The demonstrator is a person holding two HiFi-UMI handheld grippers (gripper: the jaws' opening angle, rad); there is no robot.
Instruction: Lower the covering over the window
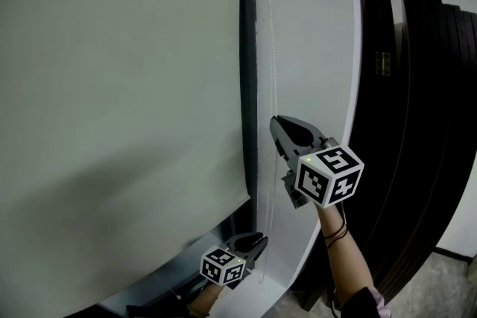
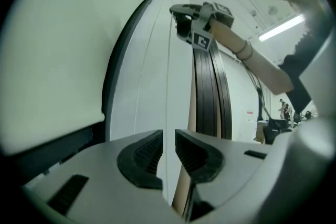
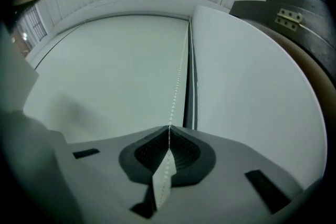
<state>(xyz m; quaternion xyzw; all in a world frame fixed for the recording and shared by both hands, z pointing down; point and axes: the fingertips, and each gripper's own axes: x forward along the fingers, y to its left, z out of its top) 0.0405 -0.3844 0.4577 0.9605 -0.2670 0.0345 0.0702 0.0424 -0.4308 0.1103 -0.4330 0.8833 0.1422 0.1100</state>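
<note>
The blind (image 1: 119,86) covers most of the window, with a dark gap left below its bottom edge. The right gripper (image 3: 169,131) is clamped on the bead chain (image 3: 177,81). The left gripper (image 2: 168,141), lower down, stands slightly open, gripping nothing.

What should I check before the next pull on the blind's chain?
1. Right gripper shut on the bead chain: ok, the fingers are closed with the chain pinched between them.
2. Left gripper released: ok, fingers apart; a strand shows in the gap, unpinched.
3. Chain free above the right grip: ok, it runs straight up with no visible snag.
4. Blind fully down: not ok, a dark gap remains below its bottom edge.
5. Held strand is the one that lowers the blind: cannot tell.
</note>
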